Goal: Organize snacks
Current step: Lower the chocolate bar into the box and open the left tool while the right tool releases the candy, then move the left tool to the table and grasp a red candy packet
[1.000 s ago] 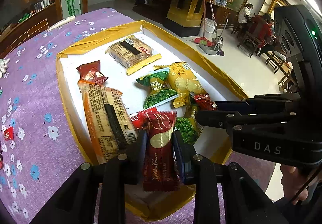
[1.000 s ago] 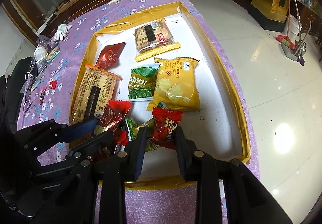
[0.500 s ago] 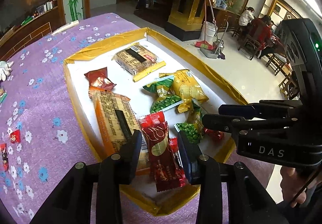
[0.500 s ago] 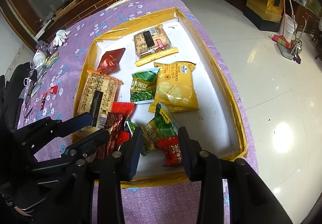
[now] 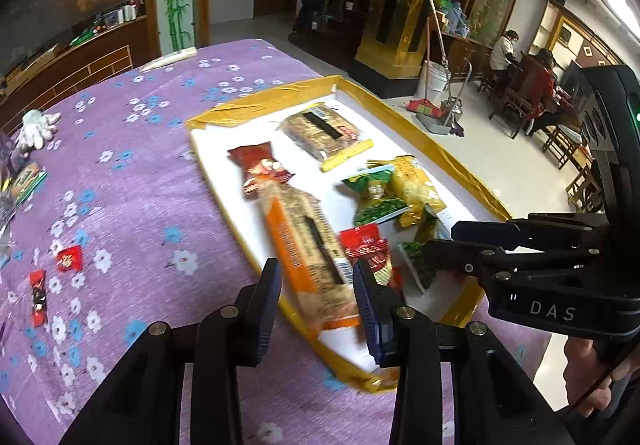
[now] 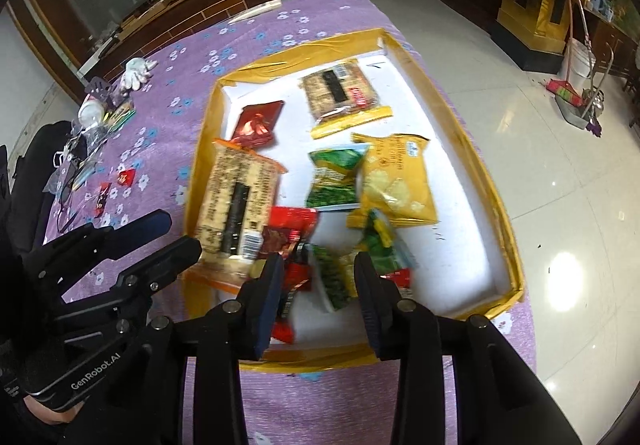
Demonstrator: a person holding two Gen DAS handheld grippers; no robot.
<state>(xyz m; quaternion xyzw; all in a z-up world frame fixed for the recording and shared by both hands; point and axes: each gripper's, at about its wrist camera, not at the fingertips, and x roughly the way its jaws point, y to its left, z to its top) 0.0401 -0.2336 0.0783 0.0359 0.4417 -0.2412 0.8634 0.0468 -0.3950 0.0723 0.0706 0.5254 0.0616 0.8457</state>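
A yellow-rimmed white tray on the purple cloth holds several snack packs: a long orange cracker pack, a yellow crackers bag, green pea packs, red candies. My left gripper is open and empty above the tray's near corner, over the cracker pack. My right gripper is open and empty above the small red and green packs at the tray's near edge.
Two small red candies lie on the flowered cloth left of the tray. A white glove and clutter sit at the far left. The table edge and tiled floor are to the right.
Both grippers opened, dropped their red candy packs into the tray and pulled back and up. The left gripper swung left.
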